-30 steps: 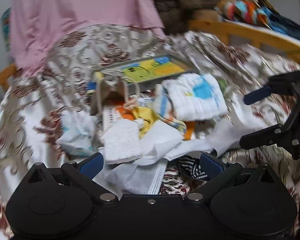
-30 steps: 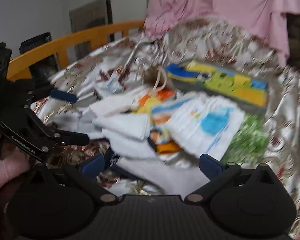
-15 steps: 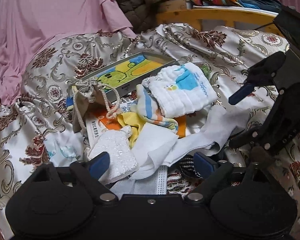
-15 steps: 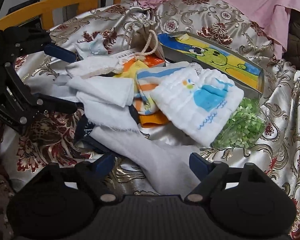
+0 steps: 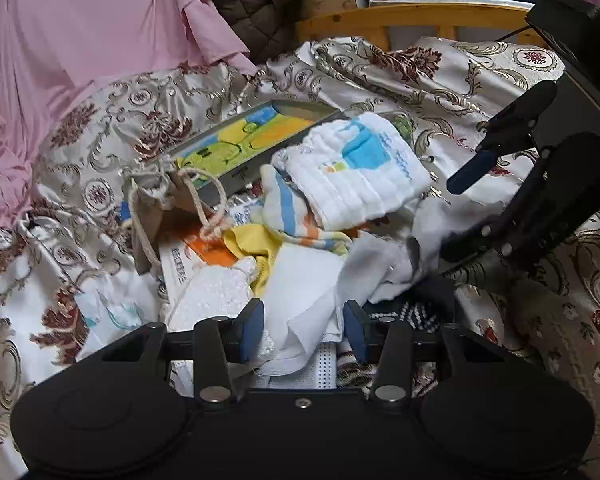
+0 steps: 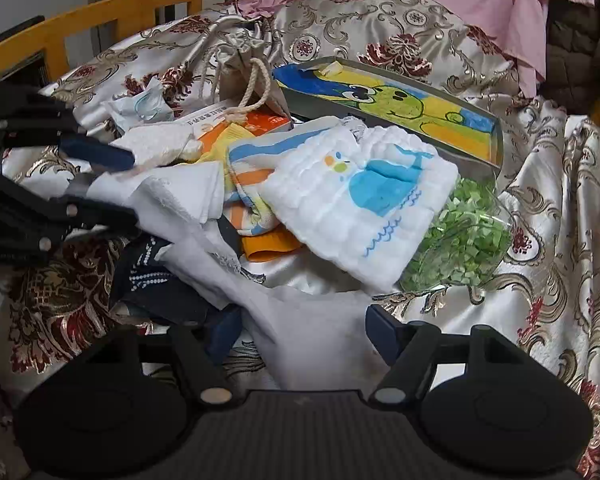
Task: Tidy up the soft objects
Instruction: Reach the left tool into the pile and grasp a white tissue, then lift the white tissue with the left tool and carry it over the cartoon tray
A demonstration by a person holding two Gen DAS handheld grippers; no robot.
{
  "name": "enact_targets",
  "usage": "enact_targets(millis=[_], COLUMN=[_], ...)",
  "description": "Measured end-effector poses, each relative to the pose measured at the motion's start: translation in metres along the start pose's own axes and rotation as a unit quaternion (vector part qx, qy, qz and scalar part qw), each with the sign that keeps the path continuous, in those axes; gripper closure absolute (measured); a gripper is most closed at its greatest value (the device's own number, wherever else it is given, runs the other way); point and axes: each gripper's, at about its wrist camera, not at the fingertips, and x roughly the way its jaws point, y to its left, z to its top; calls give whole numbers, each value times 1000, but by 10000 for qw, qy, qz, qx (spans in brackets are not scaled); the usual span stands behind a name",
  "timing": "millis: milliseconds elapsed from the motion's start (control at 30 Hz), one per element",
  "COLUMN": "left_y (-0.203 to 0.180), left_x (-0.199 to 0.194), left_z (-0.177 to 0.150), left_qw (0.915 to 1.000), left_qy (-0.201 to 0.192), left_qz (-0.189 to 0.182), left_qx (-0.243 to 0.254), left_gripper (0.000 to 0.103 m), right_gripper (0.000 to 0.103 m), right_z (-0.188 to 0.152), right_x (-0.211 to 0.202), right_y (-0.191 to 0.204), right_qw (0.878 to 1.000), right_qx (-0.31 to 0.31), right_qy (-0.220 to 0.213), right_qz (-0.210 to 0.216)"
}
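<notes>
Between the blue pads of my left hand-held gripper [image 5: 303, 330] sits a fold of the white cloth [image 5: 306, 280] — the jaws have narrowed around it, though I can't tell whether they have bitten down fully. That cloth lies at the near edge of the heap on the patterned bedspread [image 6: 548, 208], and it runs away from this gripper to the right, its long axis stretching toward my right hand-held gripper [image 6: 304, 330]. Over there the jaws stand wide apart, straddling the cloth's other end without touching it. So both hands sit at opposite ends of one strip, the left nearer a real hold. I judge the coming move turns on that line — closing the right on its end, then lifting both together. The whale washcloth [image 6: 364, 196] rests on the pile just beyond, partly over the striped cloth [image 6: 248, 168].
</notes>
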Motion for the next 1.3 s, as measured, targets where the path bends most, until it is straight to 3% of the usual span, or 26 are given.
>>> enact_targets(millis=[200, 367, 500, 600, 867, 933, 1100, 1300], left_y=[-10, -13, -8, -5, -3, -3, -1, 12], left_x=[7, 14, 19, 16, 17, 17, 12, 11], left_z=[-3, -2, 0, 1, 2, 2, 3, 1], left_qw=[9994, 9987, 9990, 9995, 9993, 9993, 9980, 9905], left_qy=[180, 306, 363, 262, 211, 138, -34, -85], left_qz=[-183, 29, 107, 114, -65, -72, -237, -435], left_qx=[240, 400, 218, 91, -286, -330, -586, -1301], left_gripper=[58, 61, 68, 71, 71, 72, 94, 96], right_gripper=[39, 42, 55, 59, 60, 66, 90, 100], right_z=[-1, -1, 0, -1, 1, 1, 2, 1], right_x=[6, 11, 14, 15, 11, 9, 3, 0], right_y=[11, 18, 19, 19, 14, 15, 13, 12], right_qw=[9994, 9991, 9992, 9992, 9995, 9995, 9995, 9993], right_qx=[-265, -391, -383, -368, -151, -156, -61, -78], right_qy=[144, 158, 141, 132, 30, -14, -209, -347], right_qz=[163, 77, 43, 70, 286, 278, 223, 134])
